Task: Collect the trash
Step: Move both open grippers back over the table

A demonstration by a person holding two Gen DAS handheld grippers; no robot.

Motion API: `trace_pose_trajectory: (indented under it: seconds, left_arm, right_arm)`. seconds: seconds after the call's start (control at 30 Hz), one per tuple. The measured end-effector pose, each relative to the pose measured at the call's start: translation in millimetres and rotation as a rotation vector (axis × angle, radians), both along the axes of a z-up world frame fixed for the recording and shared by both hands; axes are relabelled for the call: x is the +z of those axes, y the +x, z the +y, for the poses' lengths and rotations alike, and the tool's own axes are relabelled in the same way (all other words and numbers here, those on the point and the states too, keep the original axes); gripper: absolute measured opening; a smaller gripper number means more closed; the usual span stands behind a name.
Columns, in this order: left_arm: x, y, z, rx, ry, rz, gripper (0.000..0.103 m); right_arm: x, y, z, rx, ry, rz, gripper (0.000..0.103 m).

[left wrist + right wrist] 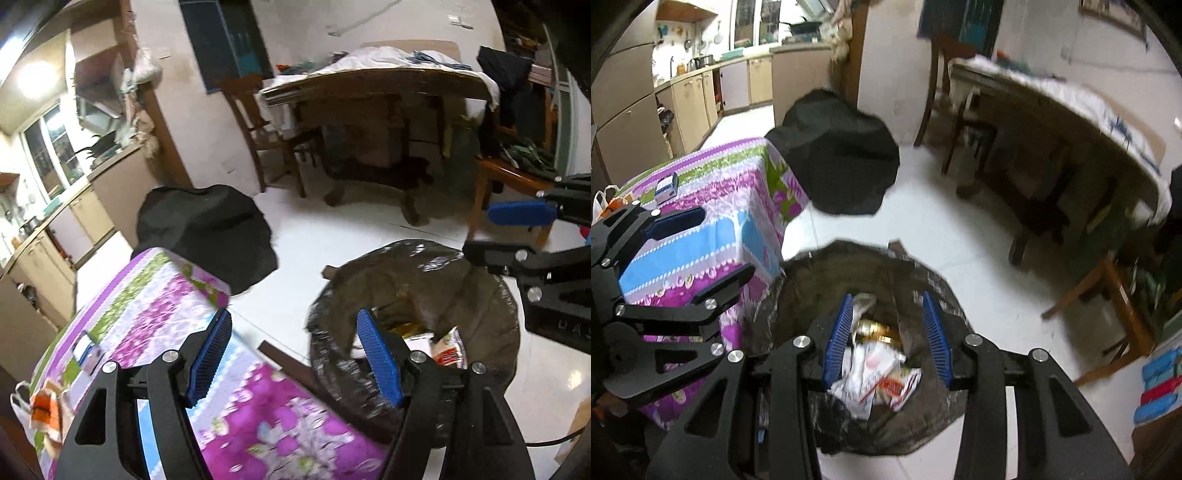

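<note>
Two handheld grippers were seen hanging above a black trash bag [923, 291] that stood open on the white floor [960, 236].

The right gripper [890, 336] was pointed down into the bag's mouth. Its jaws were set partly apart, and nothing was pinched between them. Below them, inside the bag, crumpled white wrappers [875, 380] and a gold can [875, 328] were seen lying.

The left gripper [293, 358] was held just beside the bag, over the edge of a tabletop covered with a floral cloth [147, 295]. Its jaws were spread wide and nothing was held in them.

On the cloth a small blue and white box [666, 186] lay, and at the tabletop's far end a white plastic bag with something orange [44, 406] was seen.

Behind the tabletop a dark rumpled cover [207, 232] was draped over something. A wooden table [369, 88] stood further back.
</note>
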State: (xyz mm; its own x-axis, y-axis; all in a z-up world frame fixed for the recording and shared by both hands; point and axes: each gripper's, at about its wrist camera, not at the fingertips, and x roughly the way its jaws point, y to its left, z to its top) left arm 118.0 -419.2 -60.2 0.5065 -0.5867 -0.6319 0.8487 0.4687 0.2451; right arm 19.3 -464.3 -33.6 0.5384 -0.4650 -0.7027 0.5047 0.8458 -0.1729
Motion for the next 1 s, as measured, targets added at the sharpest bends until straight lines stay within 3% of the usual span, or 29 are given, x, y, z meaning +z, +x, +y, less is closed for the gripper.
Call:
trace_pose_trajectory:
  seconds: [0.37,0.67,1.0]
  left_arm:
    - [9.9,36.7,75.7,0.152,-0.034,0.031,0.071]
    - [-1.6,71.9,157.3,0.282,-0.024,0.087,0.071]
    - [-31.4,124.2,256.3,0.503,-0.006,0.168,0.071]
  right_arm:
    - [6.2,26.1,37.1,0.027,-0.051,-0.142,0.038]
    - [-14.5,66.6,80.4,0.126,-0.003,-0.101,0.038]
    - [-24.8,126.8,132.7,0.281,0.04,-0.043,0.038]
